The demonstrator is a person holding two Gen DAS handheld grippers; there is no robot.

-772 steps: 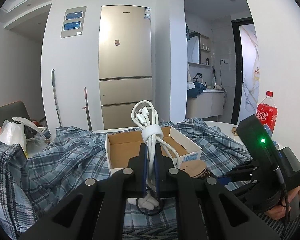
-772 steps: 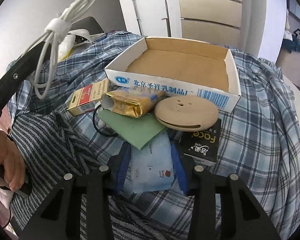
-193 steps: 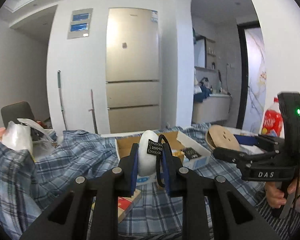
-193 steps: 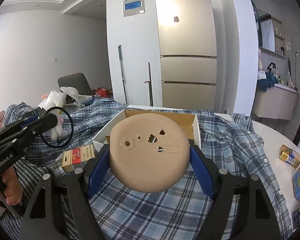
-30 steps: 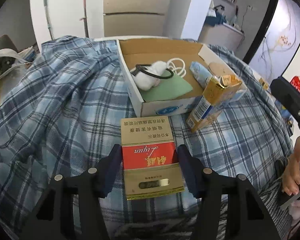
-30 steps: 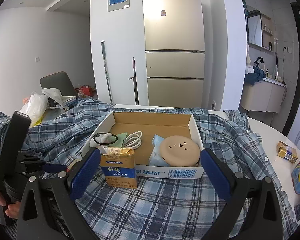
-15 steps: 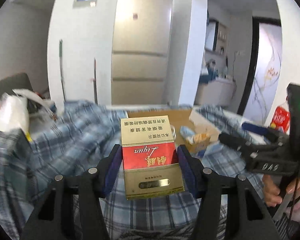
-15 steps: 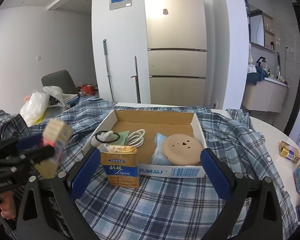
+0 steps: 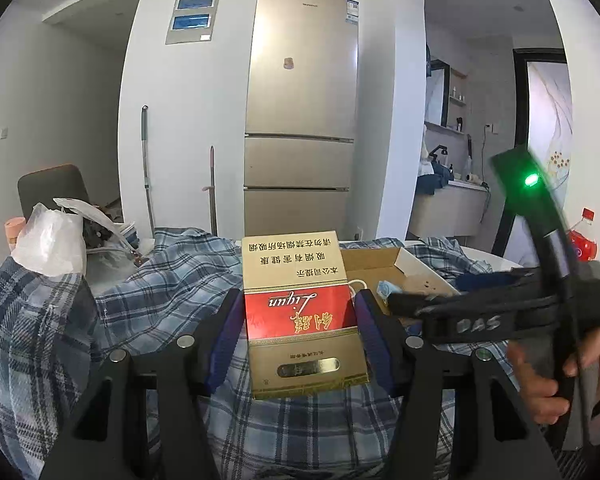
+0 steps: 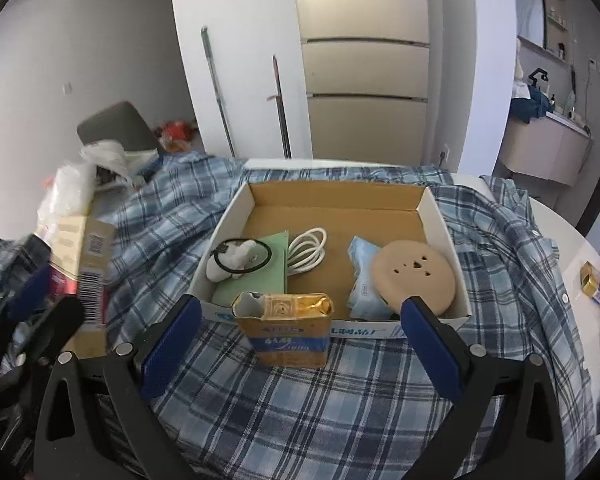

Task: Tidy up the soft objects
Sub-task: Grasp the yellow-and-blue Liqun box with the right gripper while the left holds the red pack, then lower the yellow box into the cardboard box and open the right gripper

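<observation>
My left gripper [image 9: 300, 320] is shut on a red and gold cigarette pack [image 9: 296, 280] and holds it in the air, level, above the plaid cloth. The same pack [image 10: 88, 256] shows at the left edge of the right wrist view. My right gripper [image 10: 300, 332] stands open, its blue pads wide apart on either side of an opened gold pack [image 10: 288, 340] without touching it. That pack stands upright against the front wall of a cardboard box [image 10: 440, 216]. Inside the box lie a white soft lump with a black hair tie [image 10: 236, 260], a green sheet [image 10: 260, 284], a white cable [image 10: 306, 252], a blue tissue pack [image 10: 360, 264] and a tan round pad [image 10: 414, 276].
A blue plaid cloth [image 10: 340, 400] covers the table under everything. A white plastic bag [image 9: 52, 240] and a chair sit at the far left. A red soda bottle [image 9: 584, 236] and a small gold box [image 10: 596, 284] stand on the bare white tabletop at the right.
My left gripper has lifted the red and gold pack off the cloth and tipped up towards level. My right gripper has tilted down and shifted so the gold pack sits centred between its fingers.
</observation>
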